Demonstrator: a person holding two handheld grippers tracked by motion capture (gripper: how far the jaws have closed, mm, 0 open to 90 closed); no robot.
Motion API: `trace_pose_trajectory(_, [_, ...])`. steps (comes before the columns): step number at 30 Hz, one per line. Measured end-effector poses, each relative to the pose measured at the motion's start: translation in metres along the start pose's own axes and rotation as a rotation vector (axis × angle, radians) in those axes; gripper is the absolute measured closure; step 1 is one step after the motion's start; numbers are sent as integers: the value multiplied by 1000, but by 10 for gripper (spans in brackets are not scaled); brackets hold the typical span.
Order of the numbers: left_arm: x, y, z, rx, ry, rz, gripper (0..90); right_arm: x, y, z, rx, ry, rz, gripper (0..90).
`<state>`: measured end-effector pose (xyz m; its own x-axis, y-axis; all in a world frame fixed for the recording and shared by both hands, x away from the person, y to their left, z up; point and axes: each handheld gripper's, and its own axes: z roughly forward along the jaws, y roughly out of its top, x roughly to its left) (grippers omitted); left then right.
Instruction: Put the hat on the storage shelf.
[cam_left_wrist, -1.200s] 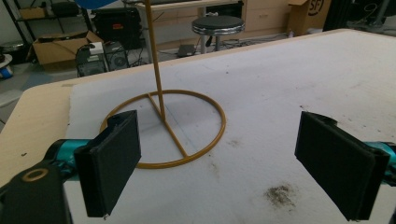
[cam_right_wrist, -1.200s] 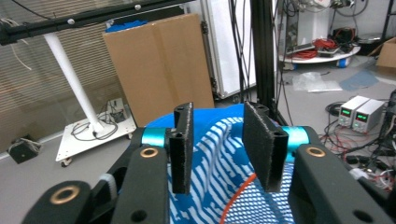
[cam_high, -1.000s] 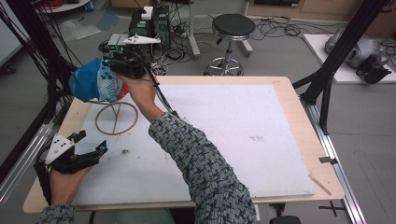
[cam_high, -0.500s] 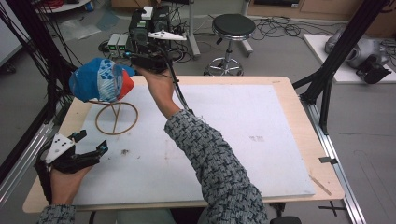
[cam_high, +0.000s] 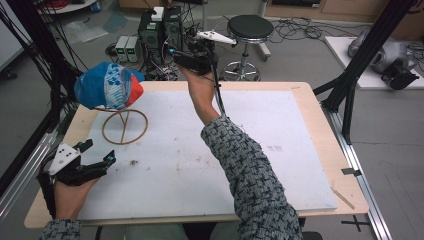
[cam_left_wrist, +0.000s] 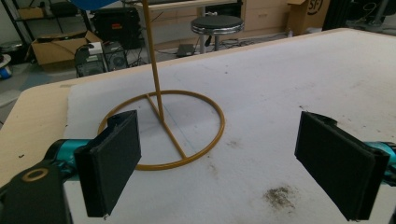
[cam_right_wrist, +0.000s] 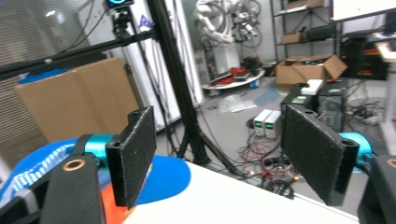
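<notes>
Since a moment ago the right gripper (cam_high: 176, 56) has pulled away from the cap (cam_high: 109, 86) and swung up and back over the far edge of the table (cam_high: 310, 115), leaving the cap perched on the stand (cam_high: 125, 126). Its fingers (cam_right_wrist: 135, 156) are spread wide with nothing between them; in the right gripper view the cap (cam_right_wrist: 159, 179) sits low and to the left, behind and below the left finger, well clear of the gap. Through that gap there is only the room beyond: a black frame post, cardboard boxes, cables on the floor.

The left gripper (cam_high: 97, 155) rests near the front left corner of the table, and it has not shifted. Its fingers (cam_left_wrist: 112, 161) are also spread apart and empty. Just ahead of them, in the left gripper view, lies the stand's (cam_left_wrist: 161, 128) gold ring base flat on the white mat (cam_left_wrist: 289, 84), its thin stem rising upright to the blue underside of the cap (cam_left_wrist: 100, 3) at the top edge. The ring sits nearer the left finger than the right, apart from both.

From above, the cap, blue and white with an orange patch, hangs over the far left part of the table. A black stool (cam_high: 248, 27) stands on the floor behind.
</notes>
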<state>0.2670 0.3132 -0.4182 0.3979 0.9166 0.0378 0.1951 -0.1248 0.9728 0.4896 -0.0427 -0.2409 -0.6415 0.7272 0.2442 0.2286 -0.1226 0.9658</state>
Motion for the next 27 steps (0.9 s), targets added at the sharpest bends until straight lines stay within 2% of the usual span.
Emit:
trace_pose_trajectory(1, [0,0,0,1,1,1,146,-5,2,-7,-9,-17,-5,237])
trace_pose_trajectory(6, [0,0,-1,-4,2,-3,146,-13,6,-18,-17,-44,-12,217])
trace_pose_trajectory(9, [0,-1,-1,-4,4,-2,146,-19,11,-29,-37,-61,-35,210])
trace_pose_trajectory(11, [0,-1,-2,-4,4,-2,146,-25,13,-41,-54,-95,-50,177])
trace_pose_trajectory(12, [0,-1,-1,-5,5,-5,146,-25,13,-41,-54,-95,-50,177])
trace_pose_trajectory(14, [-1,-1,-1,-1,2,-2,146,-33,14,-56,-61,-121,-55,171])
trace_pose_trajectory(15, [-1,-1,-1,0,1,-1,146,-33,14,-56,-61,-121,-55,171])
trace_pose_trajectory(18, [-1,-1,-1,0,2,0,146,-40,17,-70,-54,-158,-61,136])
trace_pose_trajectory(19, [0,-1,-1,2,4,0,146,-43,21,-81,-54,-173,-69,136])
trace_pose_trajectory(21, [0,-1,-1,1,6,0,146,-44,22,-85,-54,-176,-77,135])
trace_pose_trajectory(27, [1,-1,-2,-5,12,-7,146,-50,26,-112,-73,-209,-97,132])
